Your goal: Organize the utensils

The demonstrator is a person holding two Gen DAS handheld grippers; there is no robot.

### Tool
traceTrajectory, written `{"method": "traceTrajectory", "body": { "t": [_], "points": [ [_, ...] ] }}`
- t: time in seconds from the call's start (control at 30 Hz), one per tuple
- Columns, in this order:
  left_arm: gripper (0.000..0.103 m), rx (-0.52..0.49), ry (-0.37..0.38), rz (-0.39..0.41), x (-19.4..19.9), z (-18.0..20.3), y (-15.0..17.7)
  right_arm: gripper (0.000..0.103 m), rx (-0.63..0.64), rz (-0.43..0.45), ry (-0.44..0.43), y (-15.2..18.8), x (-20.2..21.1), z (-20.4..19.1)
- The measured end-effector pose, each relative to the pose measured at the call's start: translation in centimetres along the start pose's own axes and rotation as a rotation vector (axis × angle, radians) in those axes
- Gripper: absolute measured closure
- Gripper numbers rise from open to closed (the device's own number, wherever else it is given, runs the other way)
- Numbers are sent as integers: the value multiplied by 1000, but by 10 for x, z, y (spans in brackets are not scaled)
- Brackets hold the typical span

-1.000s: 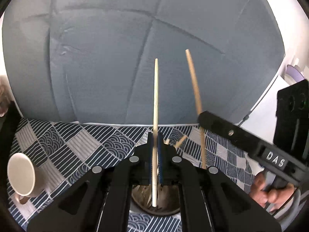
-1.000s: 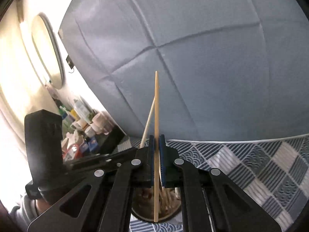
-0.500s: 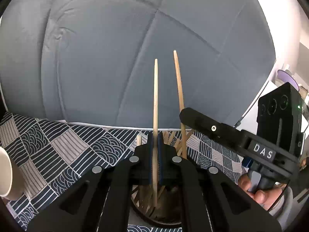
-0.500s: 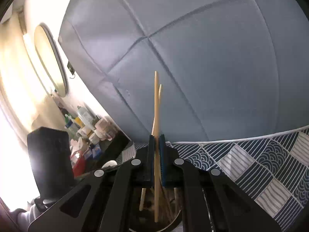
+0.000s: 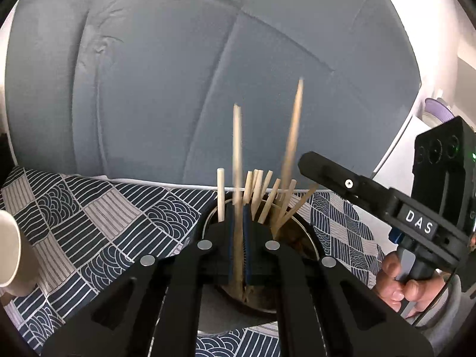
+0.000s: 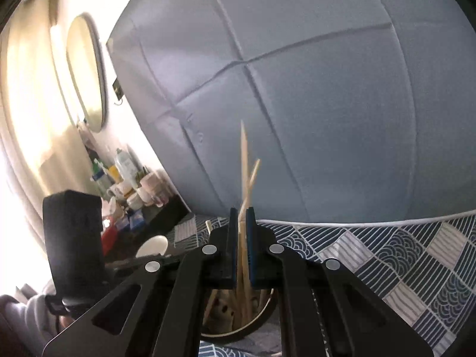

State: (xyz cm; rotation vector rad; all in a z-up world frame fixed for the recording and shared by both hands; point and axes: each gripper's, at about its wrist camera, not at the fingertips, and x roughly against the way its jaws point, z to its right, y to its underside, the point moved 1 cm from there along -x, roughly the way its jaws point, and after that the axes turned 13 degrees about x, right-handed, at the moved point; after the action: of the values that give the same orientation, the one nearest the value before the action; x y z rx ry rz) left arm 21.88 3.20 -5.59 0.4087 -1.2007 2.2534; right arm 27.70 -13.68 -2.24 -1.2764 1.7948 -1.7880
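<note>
While upright, chopstick [image 5: 237, 160] between left gripper [image 5: 237, 238] pads, over holder [image 5: 300, 235]

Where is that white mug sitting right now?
The white mug sits at the far left edge of the left wrist view, on the patterned cloth, well left of the metal cup holding the chopsticks.

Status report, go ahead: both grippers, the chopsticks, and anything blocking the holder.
Left gripper shut on a chopstick, tip down in the holder. Right gripper pinching a second chopstick over the same holder. Holder crowded with chopsticks; no other obstruction seen.
</note>
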Motion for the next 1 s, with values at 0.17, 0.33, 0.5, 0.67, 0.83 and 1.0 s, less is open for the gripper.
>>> {"method": "traceTrajectory", "body": {
  "t": [0.17,0.33,0.5,0.67,0.83,1.0],
  "points": [
    [92,6,-12,19,11,-2,1,95,-6,7,25,1,10,-3],
    [61,10,-32,71,30,0,-3,85,-16,21,72,-2,25,-1],
    [41,30,-74,75,42,-3,-5,51,-35,49,124,-3,45,0],
    [21,46,-124,62,53,-10,0,28,-57,50,165,1,57,-1],
    [9,68,-179,43,60,-20,8,17,-76,15,192,10,65,-2],
    [6,34,-230,2,66,-24,22,14,-107,-44,194,21,65,0]
  ]
}}
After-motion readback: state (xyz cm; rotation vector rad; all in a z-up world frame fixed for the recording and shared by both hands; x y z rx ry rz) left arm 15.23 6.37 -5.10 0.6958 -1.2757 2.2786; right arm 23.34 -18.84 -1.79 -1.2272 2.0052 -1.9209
